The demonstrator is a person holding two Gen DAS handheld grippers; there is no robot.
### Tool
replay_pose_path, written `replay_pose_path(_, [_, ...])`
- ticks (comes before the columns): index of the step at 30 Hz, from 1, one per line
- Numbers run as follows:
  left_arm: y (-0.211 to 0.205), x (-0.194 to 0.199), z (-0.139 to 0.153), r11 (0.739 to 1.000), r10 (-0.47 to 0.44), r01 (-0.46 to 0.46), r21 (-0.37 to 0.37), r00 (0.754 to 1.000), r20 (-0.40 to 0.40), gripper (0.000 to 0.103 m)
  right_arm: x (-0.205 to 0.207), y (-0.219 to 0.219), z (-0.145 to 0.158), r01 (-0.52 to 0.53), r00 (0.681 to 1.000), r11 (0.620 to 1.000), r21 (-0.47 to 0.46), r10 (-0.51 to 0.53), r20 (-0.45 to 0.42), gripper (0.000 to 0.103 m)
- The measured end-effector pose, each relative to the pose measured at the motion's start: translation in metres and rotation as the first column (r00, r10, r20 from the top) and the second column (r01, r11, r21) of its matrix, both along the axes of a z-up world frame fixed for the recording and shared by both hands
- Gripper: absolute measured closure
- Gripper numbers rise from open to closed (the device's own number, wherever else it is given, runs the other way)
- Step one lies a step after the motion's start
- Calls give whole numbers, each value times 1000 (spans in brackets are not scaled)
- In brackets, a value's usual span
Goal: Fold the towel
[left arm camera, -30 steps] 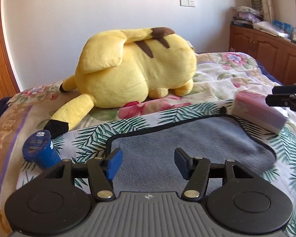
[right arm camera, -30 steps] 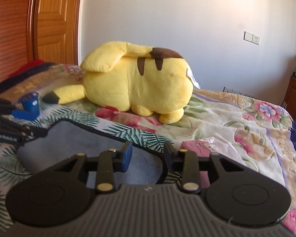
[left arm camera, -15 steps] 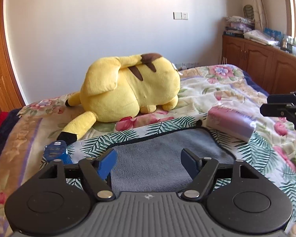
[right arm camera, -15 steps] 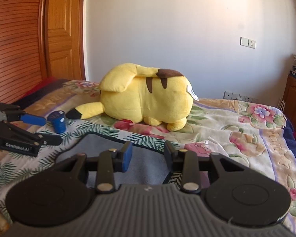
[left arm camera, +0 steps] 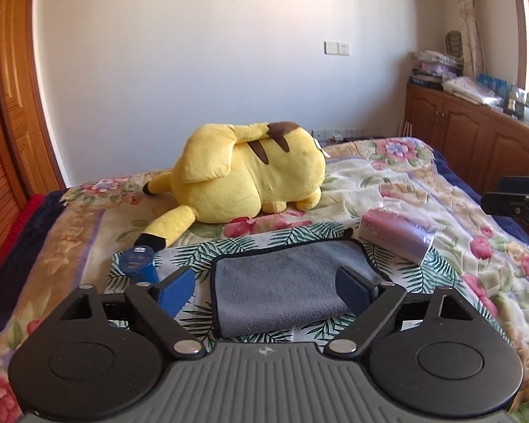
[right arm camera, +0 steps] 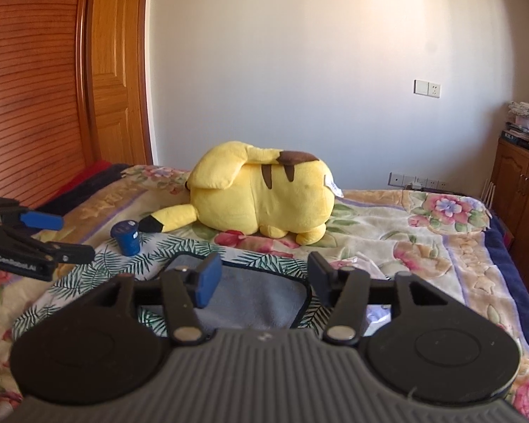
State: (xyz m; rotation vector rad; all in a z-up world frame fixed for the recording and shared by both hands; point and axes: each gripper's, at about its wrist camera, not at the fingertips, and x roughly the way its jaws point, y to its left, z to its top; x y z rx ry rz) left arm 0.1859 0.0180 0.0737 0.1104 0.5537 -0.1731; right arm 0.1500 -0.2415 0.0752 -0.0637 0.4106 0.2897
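Note:
A grey towel (left arm camera: pixel 282 282) with a dark hem lies folded on a palm-leaf cloth on the bed. It also shows in the right wrist view (right arm camera: pixel 254 303). My left gripper (left arm camera: pixel 264 290) is open and empty, held above the towel's near edge. My right gripper (right arm camera: pixel 262 278) is open and empty, above the towel's right part. The left gripper shows at the left edge of the right wrist view (right arm camera: pixel 35 243), and part of the right gripper at the right edge of the left wrist view (left arm camera: pixel 518 199).
A big yellow plush (left arm camera: pixel 247 179) lies behind the towel. A blue can (left arm camera: pixel 139 264) stands left of the towel. A pink tissue pack (left arm camera: pixel 398 238) lies to its right. Wooden cabinets (left arm camera: pixel 476 134) line the right wall, a wooden door (right arm camera: pixel 116 70) the left.
Both grippers have drawn back and risen from the towel, so more of the bed and room shows. The left jaws opened wider. The right jaws opened too.

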Motion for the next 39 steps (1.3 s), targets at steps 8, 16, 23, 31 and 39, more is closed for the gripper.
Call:
replay_pose_path(8, [4, -31, 23, 1000, 25, -25, -16, 999, 34, 20, -23, -3, 18, 19, 1000, 999, 29, -20, 17, 36])
replay_pose_path(16, [3, -61, 46, 999, 33, -30, -44, 997, 76, 16, -46, -5, 31, 35, 998, 999, 39, -37, 45, 24])
replay_pose_path(23, [-4, -89, 52, 999, 35, -30, -41, 993, 114, 16, -69, -8, 33, 58, 996, 997, 51, -61, 67, 9])
replay_pose_path(31, [-5, -123, 41, 998, 51, -47, -35, 992, 118, 16, -94, -6, 28, 74, 994, 995, 64, -78, 75, 0])
replay_pose_path(39, [-7, -160, 38, 998, 37, -31, -47, 992, 123, 16, -123, -5, 27, 80, 992, 994, 80, -87, 92, 0])
